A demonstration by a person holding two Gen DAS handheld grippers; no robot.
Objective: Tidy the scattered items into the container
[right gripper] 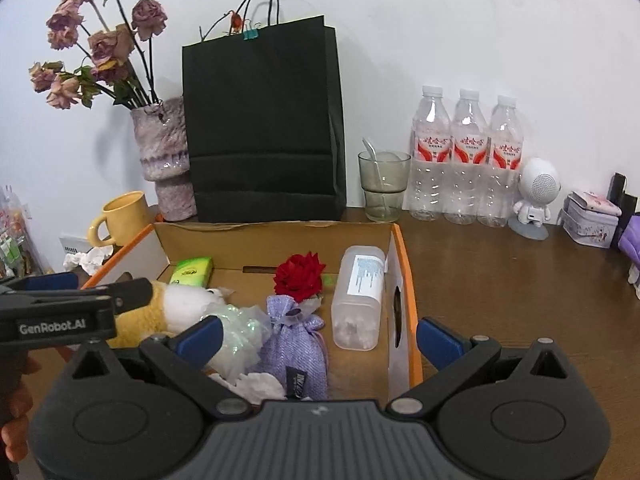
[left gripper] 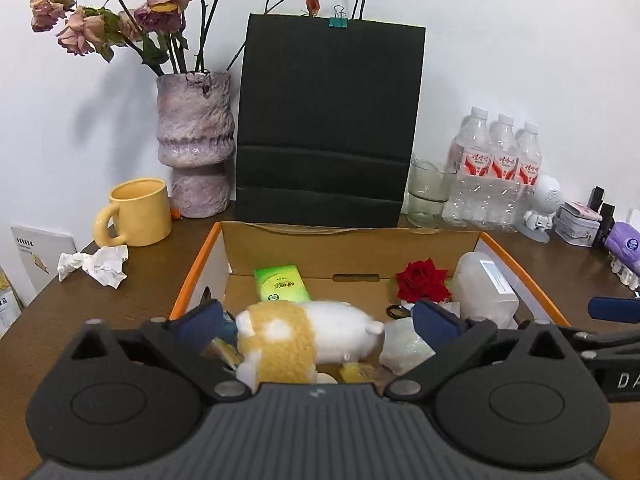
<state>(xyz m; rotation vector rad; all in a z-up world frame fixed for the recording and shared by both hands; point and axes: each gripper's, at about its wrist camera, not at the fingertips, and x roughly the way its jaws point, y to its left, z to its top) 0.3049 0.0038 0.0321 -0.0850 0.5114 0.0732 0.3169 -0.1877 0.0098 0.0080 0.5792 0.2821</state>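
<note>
Left gripper (left gripper: 316, 320) hangs w/ jaws spread wide over the cardboard box (left gripper: 352, 246), pads clear of the plush toy (left gripper: 304, 334) lying between & just under them inside the box; right gripper (right gripper: 318, 340) is spread too, empty. Plush looks light, soft, squashy, so pinch across its middle. Crumpled tissue (left gripper: 96, 266) outside the box, near the yellow mug (left gripper: 134, 212), well off to the left: featherlight, grab its bulk.
</note>
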